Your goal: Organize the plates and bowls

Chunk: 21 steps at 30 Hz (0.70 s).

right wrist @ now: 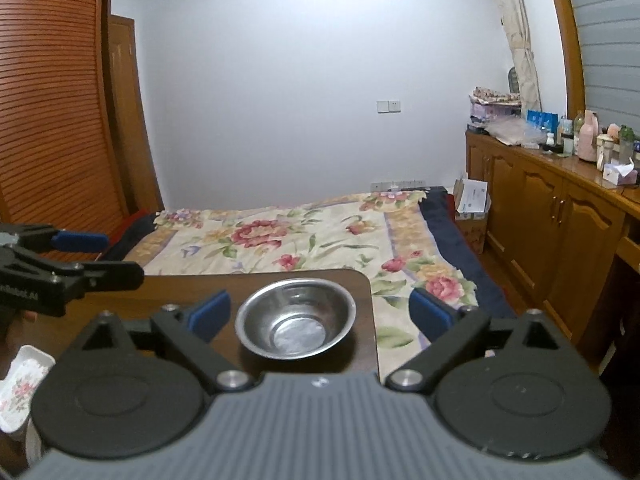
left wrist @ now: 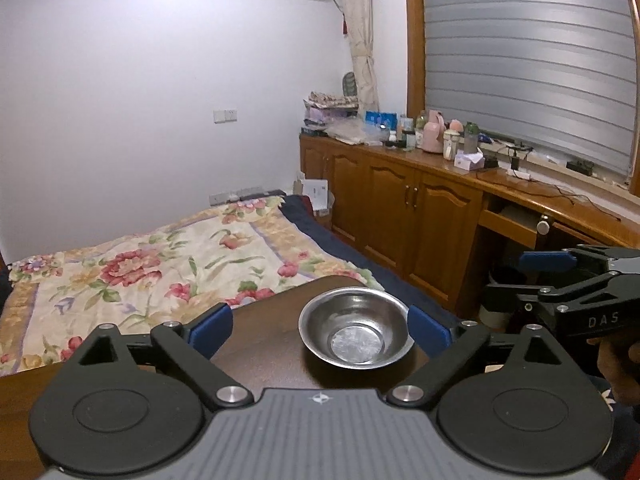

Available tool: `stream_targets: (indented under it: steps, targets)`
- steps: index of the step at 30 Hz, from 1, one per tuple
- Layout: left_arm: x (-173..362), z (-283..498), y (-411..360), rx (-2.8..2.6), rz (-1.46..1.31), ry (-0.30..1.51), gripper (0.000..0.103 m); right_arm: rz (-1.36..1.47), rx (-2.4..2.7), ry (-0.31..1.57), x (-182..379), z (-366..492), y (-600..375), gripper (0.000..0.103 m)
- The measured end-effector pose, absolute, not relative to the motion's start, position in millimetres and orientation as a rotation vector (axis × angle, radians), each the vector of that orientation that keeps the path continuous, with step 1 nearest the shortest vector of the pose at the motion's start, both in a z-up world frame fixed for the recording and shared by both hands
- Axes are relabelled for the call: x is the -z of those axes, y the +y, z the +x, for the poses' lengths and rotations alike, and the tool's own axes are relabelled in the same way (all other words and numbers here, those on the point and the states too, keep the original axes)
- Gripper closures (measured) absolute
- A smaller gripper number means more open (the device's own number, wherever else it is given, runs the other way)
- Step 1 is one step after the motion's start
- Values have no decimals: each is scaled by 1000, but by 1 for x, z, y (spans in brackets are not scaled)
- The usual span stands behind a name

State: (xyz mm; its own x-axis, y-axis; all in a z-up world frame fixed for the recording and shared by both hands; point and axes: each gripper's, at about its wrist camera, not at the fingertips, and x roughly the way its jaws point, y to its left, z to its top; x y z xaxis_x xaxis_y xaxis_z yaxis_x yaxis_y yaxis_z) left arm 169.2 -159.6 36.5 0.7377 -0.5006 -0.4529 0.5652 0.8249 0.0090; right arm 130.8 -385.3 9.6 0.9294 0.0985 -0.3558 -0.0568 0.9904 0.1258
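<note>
A small steel bowl point(left wrist: 356, 332) sits upright and empty near the far right corner of a dark wooden table point(left wrist: 260, 332). It also shows in the right wrist view point(right wrist: 295, 323). My left gripper point(left wrist: 320, 326) is open, and the bowl lies between its fingers, close to the right pad point(left wrist: 428, 328). My right gripper point(right wrist: 320, 312) is open, with the bowl between its fingers near the left pad point(right wrist: 210, 314). Neither touches the bowl. A white floral plate point(right wrist: 20, 384) lies at the lower left of the right wrist view, partly hidden.
A bed with a floral cover point(left wrist: 160, 268) lies just beyond the table. Wooden cabinets point(left wrist: 400, 208) with bottles and boxes on top run along the right wall. A slatted wardrobe point(right wrist: 52, 120) stands at the left. The right gripper appears at the right edge point(left wrist: 560, 280).
</note>
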Motion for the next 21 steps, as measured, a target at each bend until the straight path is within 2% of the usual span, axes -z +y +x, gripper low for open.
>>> stream_targets:
  steps: [8,11,13,17,21]
  targets:
    - [-26,204,-171,599,145,523,8,107,-94,409,5,163,-395,8]
    - [-21,215,-175,614,143,564,19,118,-109,435,13,174,-400,10]
    - [-17,221,-181,615,159,585,31,119,-113,451,17,179,-401,17]
    - [-8,234,-187,625,166,621,34,152,-133,494,27,191,-405,36]
    - [-1,246,-196,647,176,654,43,175,-143,531,38,200,-407,47]
